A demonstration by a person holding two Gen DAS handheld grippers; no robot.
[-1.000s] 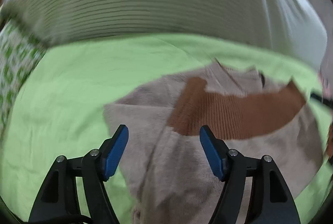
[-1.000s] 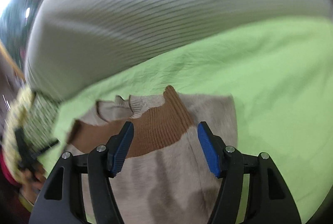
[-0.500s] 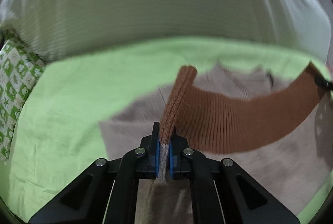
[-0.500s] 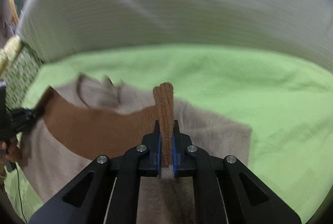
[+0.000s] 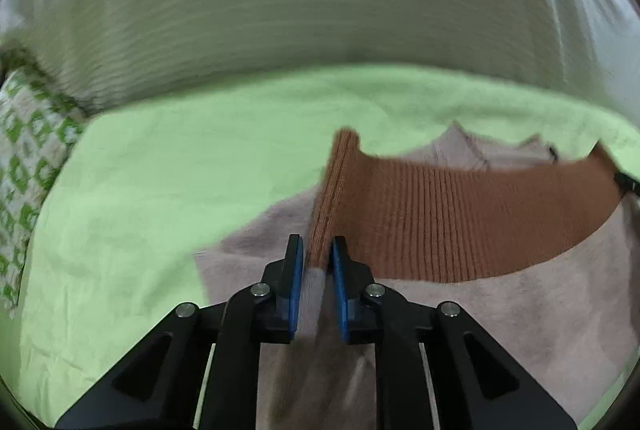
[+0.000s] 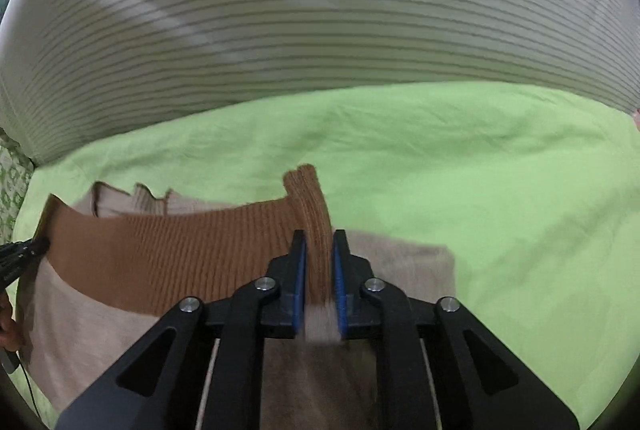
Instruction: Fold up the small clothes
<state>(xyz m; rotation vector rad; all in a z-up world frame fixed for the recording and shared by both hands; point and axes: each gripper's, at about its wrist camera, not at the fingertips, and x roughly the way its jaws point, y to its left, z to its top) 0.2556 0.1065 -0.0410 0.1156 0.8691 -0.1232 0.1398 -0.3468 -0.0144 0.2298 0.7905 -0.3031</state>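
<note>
Pinching the brown ribbed band (image 5: pixel 440 222) at lower centre, each hand-held gripper — left (image 5: pixel 317 262), right (image 6: pixel 319 262) — has just been easing open, so that thin bite may slip.

Both tongs pointed steeply downward. The left tongs (image 5: pixel 317 262) had their blue pads (image 5: pixel 296 270) nearly together, pinching a fold of cloth after easing slightly apart. The right tongs (image 6: pixel 319 266) did the same, jaws narrowly spaced on cloth.
</note>
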